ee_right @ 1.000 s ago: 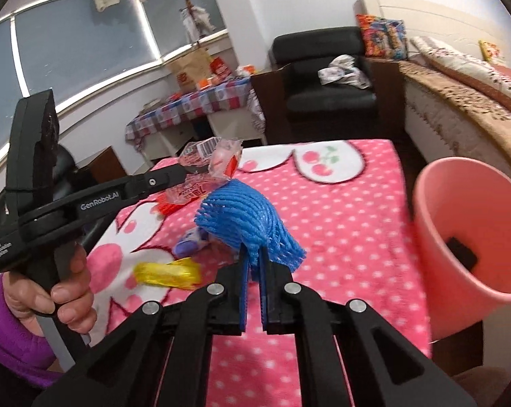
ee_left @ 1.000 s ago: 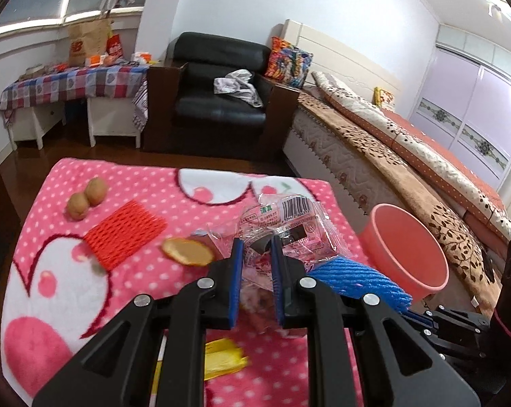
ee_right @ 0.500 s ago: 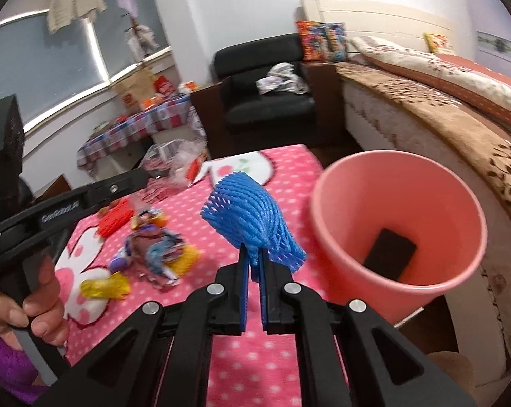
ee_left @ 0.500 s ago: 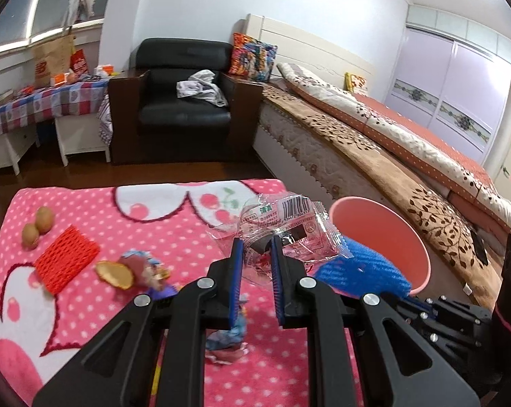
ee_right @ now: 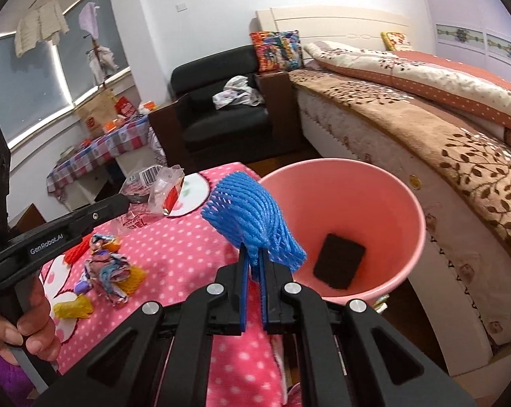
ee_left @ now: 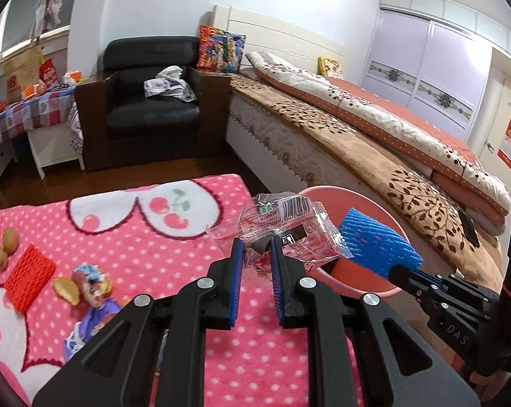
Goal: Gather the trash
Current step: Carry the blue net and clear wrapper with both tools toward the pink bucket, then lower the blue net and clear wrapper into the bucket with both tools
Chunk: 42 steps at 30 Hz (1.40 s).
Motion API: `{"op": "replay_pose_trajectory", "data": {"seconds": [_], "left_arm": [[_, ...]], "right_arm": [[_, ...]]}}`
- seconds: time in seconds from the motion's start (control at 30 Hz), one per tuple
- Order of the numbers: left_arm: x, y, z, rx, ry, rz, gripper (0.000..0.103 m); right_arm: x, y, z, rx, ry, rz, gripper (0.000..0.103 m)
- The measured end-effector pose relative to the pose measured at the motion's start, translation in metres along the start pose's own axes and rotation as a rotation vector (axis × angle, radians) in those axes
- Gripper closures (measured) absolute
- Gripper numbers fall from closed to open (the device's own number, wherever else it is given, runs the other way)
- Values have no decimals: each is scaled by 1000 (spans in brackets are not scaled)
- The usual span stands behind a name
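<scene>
My left gripper [ee_left: 257, 247] is shut on a clear plastic wrapper [ee_left: 286, 230] with a barcode, held above the table's right edge beside the pink bucket [ee_left: 326, 191]. My right gripper [ee_right: 252, 257] is shut on a blue foam fruit net [ee_right: 252, 217], held at the rim of the pink bucket [ee_right: 404, 203]. A black flat piece [ee_right: 338, 264] lies in the bucket. The blue net [ee_left: 374, 240] and the wrapper [ee_right: 153, 186] each show in the other wrist view.
On the pink polka-dot tablecloth [ee_left: 153, 247] lie a red foam net [ee_left: 30, 273], crumpled colourful wrappers [ee_right: 109, 271], a yellow wrapper [ee_right: 72, 307], a peel [ee_left: 65, 290] and two small brown fruits [ee_left: 6, 244]. A bed [ee_left: 374, 129] runs along the right; a black armchair [ee_left: 150, 101] stands behind.
Both grippers have swung right with their loads, from over the table's middle to the pink bucket. The blue net now hangs at the bucket's rim.
</scene>
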<state>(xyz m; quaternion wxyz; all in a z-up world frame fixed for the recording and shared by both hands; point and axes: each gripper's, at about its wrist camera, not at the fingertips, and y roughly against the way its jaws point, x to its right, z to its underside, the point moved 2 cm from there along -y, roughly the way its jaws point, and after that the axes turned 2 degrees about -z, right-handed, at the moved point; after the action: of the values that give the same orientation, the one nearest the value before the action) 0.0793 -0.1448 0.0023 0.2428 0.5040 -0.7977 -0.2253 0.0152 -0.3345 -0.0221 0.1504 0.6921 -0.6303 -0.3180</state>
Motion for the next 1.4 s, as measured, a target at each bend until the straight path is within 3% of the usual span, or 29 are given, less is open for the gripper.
{"op": "replay_pose_trajectory", "data": {"seconds": [0.73,1.4], "left_arm": [[69,-51,-13,-45,-141,92,88],[94,-96,-10,-102,-197,120,87]], "right_arm": [[56,6,-12,20,-88,144,98],[71,-23,-16,1,-108,171,98]]}}
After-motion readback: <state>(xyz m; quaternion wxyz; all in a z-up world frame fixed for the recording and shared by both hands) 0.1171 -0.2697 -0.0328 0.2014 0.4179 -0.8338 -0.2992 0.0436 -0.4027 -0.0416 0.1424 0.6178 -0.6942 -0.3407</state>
